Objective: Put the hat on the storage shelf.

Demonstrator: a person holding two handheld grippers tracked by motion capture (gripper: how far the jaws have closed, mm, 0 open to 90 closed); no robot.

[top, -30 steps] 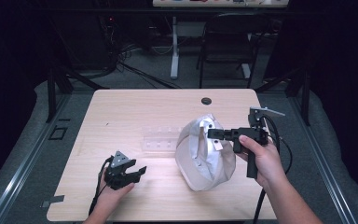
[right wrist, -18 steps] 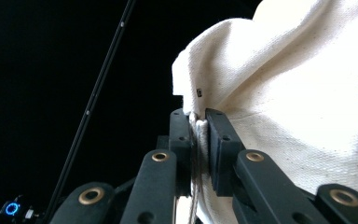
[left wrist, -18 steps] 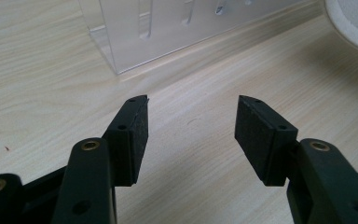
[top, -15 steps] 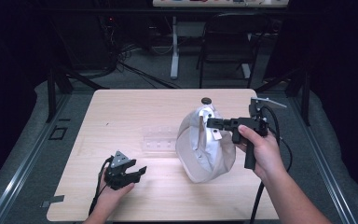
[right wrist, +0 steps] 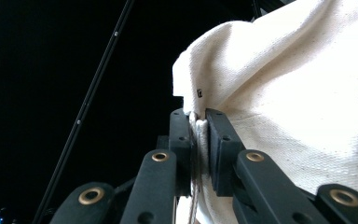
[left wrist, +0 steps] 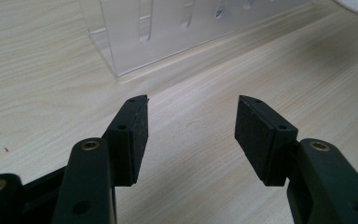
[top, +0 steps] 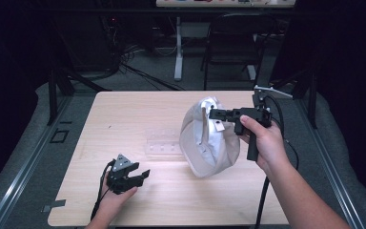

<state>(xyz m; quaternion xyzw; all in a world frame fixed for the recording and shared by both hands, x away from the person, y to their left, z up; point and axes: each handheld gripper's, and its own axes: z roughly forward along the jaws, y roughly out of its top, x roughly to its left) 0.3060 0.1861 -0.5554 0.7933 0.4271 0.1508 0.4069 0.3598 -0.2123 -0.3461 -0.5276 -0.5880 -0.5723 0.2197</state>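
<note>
**Holding a white cloth bag above the bench**

Gripping the bag's upper edge, the right gripper has its fingers clamped on the fabric at right centre. The left gripper rests near left, fingers apart, facing a clear plastic rack.

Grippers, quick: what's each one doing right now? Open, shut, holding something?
Left gripper: open, holding nothing, low over the wooden table.
Right gripper: shut on a fold of the white cloth bag, holding it up.
</note>
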